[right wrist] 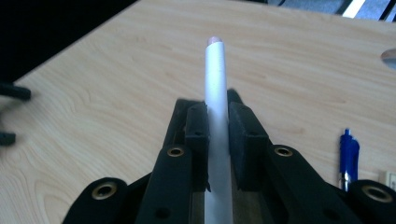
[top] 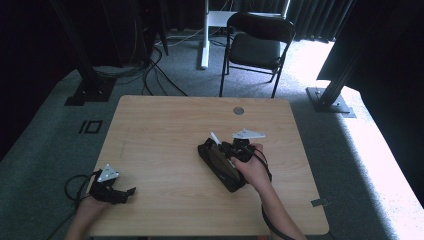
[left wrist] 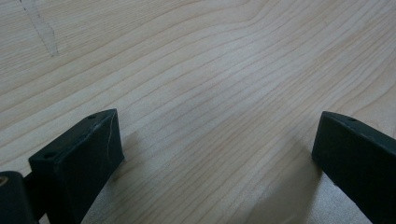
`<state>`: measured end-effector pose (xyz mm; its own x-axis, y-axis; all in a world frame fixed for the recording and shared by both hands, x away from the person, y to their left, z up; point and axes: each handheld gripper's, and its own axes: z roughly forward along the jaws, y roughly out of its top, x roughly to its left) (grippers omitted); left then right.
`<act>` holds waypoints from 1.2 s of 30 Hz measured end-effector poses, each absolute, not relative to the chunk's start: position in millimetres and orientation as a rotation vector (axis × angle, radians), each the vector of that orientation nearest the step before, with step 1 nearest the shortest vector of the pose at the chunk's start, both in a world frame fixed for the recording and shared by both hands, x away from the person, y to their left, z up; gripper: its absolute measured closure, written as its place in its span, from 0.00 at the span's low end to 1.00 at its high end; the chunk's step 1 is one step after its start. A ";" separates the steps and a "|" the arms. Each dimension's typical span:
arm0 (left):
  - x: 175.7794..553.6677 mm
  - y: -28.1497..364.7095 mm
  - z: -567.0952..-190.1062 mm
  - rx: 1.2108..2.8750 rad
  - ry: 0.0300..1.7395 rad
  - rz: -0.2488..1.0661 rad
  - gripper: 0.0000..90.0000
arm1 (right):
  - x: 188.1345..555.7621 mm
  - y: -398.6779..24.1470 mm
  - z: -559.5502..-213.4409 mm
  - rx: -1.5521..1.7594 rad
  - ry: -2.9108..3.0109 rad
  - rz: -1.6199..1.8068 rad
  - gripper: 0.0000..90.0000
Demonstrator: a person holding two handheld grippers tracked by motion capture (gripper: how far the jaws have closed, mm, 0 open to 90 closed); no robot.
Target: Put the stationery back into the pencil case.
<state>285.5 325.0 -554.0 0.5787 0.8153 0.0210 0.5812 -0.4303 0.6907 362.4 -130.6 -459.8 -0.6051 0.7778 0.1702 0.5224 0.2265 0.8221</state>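
White pen: a slim white stick [right wrist: 217, 121] with a pinkish tip, standing out along the right gripper's line of sight; in the high view it shows as a short white sliver [top: 215, 138] pointing toward 11 o'clock, just past the middle of the bench.
Grip: right gripper [right wrist: 217, 140] pinches the white pen between its two pads, pressed tight on the barrel, which runs back down between the jaws.
Pencil case: a dark, long case [top: 220, 166] lies under and beside the right gripper [top: 218, 143], slanted from 10 to 4 o'clock. Whether it is open cannot be told from the high view.
Blue pen: lies on the bench [right wrist: 346, 156] at 3 o'clock of the right gripper, apart from the white pen.
Left gripper: spread wide [left wrist: 215, 154] over bare wood, nothing between its jaws; in the high view it rests [top: 122, 194] near the bench's 7 o'clock corner, well apart from the case.
Bench: light wood [top: 160, 130], with a round cable hole [top: 238, 110] near 12 o'clock.
Done, as judged: the white pen is picked up and secure in the grip.
Left, as judged: whether it is headed into the case or out of it cannot be told; either way it has yet to be set down and let go. The blue pen looks like the next candidate.
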 end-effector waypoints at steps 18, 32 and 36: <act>285.5 325.0 -554.0 2.166 1.107 0.470 0.02 | 364.3 -110.0 -479.1 1.241 2.353 1.106 0.87; 285.5 325.0 -554.0 2.165 1.107 0.470 0.02 | 373.3 -95.7 -492.8 1.258 2.406 0.951 0.87; 285.5 325.0 -554.0 2.166 1.107 0.470 0.02 | 375.5 -93.9 -496.6 1.263 2.417 0.933 0.87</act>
<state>285.5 325.0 -554.0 0.5788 0.8152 0.0207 0.5815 -0.4303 0.6904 375.5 -93.9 -496.6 -0.5889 0.8057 0.0637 0.6396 0.4164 0.6461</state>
